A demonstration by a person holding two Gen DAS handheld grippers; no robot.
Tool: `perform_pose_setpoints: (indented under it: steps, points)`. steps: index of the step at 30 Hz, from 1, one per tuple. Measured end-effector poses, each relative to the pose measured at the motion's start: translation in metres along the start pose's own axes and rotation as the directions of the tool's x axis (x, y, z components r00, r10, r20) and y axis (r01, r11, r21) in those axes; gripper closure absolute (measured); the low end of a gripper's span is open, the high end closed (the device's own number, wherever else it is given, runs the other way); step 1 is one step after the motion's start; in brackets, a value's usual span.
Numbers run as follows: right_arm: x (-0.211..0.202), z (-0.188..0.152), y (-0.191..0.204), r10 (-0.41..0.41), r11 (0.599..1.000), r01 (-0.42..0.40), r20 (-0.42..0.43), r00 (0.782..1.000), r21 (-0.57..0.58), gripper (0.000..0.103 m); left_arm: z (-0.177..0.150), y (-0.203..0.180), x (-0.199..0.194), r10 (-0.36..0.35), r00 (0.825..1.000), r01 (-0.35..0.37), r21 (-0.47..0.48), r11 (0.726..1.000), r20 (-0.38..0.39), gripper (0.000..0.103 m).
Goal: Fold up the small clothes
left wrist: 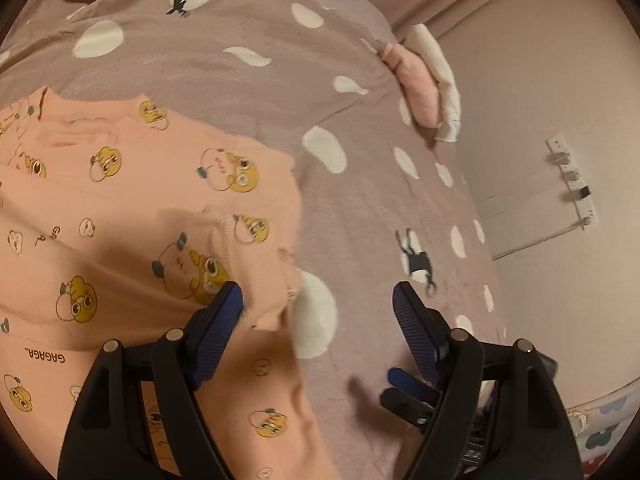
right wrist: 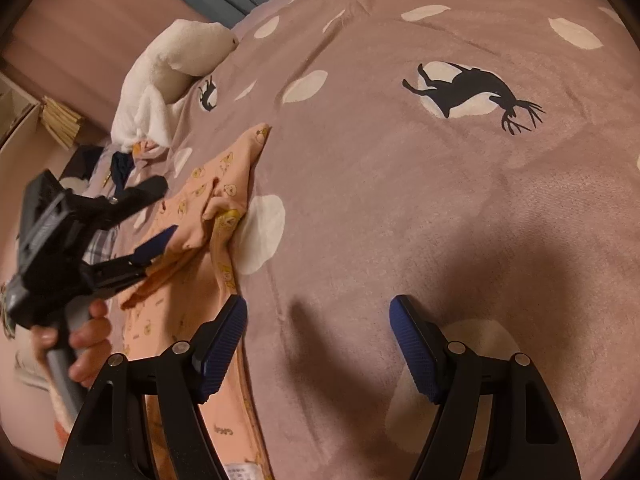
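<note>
Left wrist view: the left gripper (left wrist: pixel 318 304) is pointing steeply downward over a bedspread (left wrist: pixel 248 80), its blue-padded fingers (left wrist: pixel 224 320) standing wide apart with nothing between them. The peach garment (left wrist: pixel 132 208), printed with yellow cartoon figures, is lying spread from about 9 o'clock to 6 o'clock in this view; its edge is passing under the finger at 7 o'clock, though contact cannot be told. A folded pink-and-white cloth (left wrist: pixel 424 92) is resting at 2 o'clock near the bed's edge.

Right wrist view: the right gripper (right wrist: pixel 318 320) is likewise angling downward, jaws released and empty, hovering over bare bedspread (right wrist: pixel 400 200). The peach garment (right wrist: pixel 208 216) is lying bunched from 9 o'clock toward 7 o'clock, just beside the left-hand finger (right wrist: pixel 224 332). At 9 o'clock the left gripper (right wrist: pixel 160 210) is appearing side-on, jaws parted over the garment's upper fold, gripped from below by a hand (right wrist: pixel 80 340) curling around its grey handle. A white plush toy (right wrist: pixel 176 64) is lying at 11 o'clock.
</note>
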State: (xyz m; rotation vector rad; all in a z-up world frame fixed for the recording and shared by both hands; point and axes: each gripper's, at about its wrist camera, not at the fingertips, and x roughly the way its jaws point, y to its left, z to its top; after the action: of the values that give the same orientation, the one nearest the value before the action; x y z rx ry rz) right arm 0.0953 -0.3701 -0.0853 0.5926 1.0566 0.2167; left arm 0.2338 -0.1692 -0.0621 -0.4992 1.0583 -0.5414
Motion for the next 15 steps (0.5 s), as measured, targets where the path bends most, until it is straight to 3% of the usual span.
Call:
perform_pose_setpoints:
  steps: [4,9,12,15]
  points:
    - [-0.001,0.0,-0.001,0.006,1.0,-0.006,-0.004,1.0,0.004,0.028,0.003,0.009,-0.006,-0.075,0.997,0.075,-0.103,0.992,0.008,0.024]
    - [-0.001,0.0,-0.003,0.007,1.0,-0.007,-0.008,1.0,0.004,0.028,0.003,0.013,-0.003,0.045,0.998,-0.041,-0.078,0.996,0.047,0.023]
    - [0.0,0.0,-0.001,-0.003,1.0,0.003,-0.01,1.0,-0.002,0.028,-0.004,0.018,0.018,-0.014,1.0,0.011,-0.134,0.991,-0.025,0.023]
    - [0.001,0.0,0.001,-0.015,1.0,0.015,-0.005,1.0,-0.008,0.027,-0.006,0.008,0.025,-0.039,0.999,0.038,-0.109,0.993,-0.006,0.023]
